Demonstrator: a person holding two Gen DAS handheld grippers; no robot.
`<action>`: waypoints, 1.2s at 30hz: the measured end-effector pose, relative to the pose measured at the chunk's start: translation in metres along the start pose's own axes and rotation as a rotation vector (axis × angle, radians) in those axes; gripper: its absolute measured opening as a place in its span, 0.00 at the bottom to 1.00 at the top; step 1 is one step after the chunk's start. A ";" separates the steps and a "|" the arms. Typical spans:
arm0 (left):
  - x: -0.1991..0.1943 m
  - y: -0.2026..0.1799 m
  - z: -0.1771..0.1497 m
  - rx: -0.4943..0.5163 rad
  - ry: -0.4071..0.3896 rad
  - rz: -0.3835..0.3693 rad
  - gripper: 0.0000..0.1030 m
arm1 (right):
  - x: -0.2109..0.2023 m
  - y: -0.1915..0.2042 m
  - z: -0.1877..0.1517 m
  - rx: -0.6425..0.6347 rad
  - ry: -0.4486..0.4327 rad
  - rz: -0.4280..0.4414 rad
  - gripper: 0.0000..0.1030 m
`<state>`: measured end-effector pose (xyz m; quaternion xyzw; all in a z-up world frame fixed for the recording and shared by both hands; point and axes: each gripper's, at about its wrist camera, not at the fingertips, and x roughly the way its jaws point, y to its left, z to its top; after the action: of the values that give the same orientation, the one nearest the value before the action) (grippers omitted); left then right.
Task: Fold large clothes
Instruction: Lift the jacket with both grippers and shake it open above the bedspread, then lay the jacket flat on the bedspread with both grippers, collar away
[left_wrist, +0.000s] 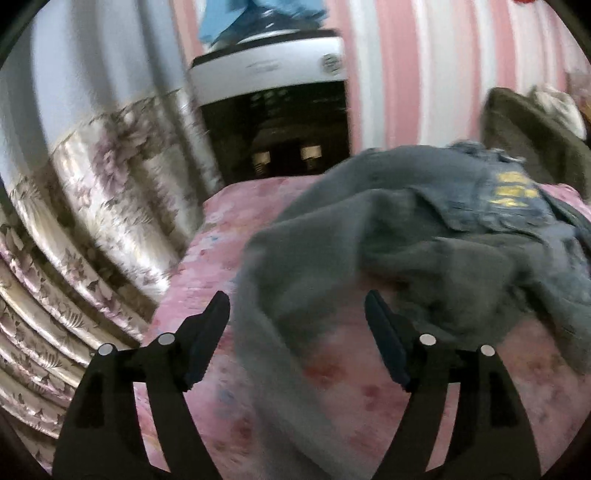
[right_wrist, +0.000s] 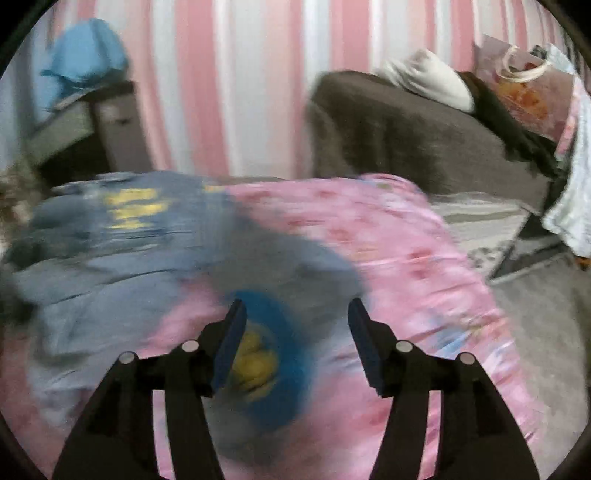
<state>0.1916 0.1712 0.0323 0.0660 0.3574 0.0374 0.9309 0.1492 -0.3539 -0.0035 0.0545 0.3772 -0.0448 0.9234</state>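
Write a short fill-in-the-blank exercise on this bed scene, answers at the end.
1. The grey garment lies on a ____ floral bedspread.
2. The print on the garment is ____.
3. The left claw and right claw are both ____, gripping nothing.

Answers: pink; yellow; open

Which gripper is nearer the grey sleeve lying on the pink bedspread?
Left. The left gripper has the grey sleeve between its open jaws; the right gripper hovers over a blue-and-yellow patch.

Both cameras sit just behind their own tongs and look forward and down, low over the pink bedcover (left_wrist: 192, 266). The left view faces a floral curtain (left_wrist: 92, 192), the right view a brown sofa (right_wrist: 399, 140). Both share the grey garment (left_wrist: 369, 229) ahead.
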 end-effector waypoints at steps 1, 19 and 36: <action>-0.005 -0.008 -0.002 0.012 -0.007 -0.018 0.80 | -0.005 0.010 -0.008 -0.004 -0.005 0.034 0.56; 0.054 -0.077 -0.030 0.114 0.130 -0.176 0.60 | -0.030 0.127 -0.086 0.011 0.079 0.379 0.56; -0.036 -0.049 0.000 0.059 0.011 -0.350 0.13 | -0.087 0.121 -0.034 -0.133 -0.164 0.271 0.16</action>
<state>0.1659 0.1185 0.0487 0.0296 0.3695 -0.1353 0.9188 0.0785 -0.2255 0.0417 0.0399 0.2921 0.1010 0.9502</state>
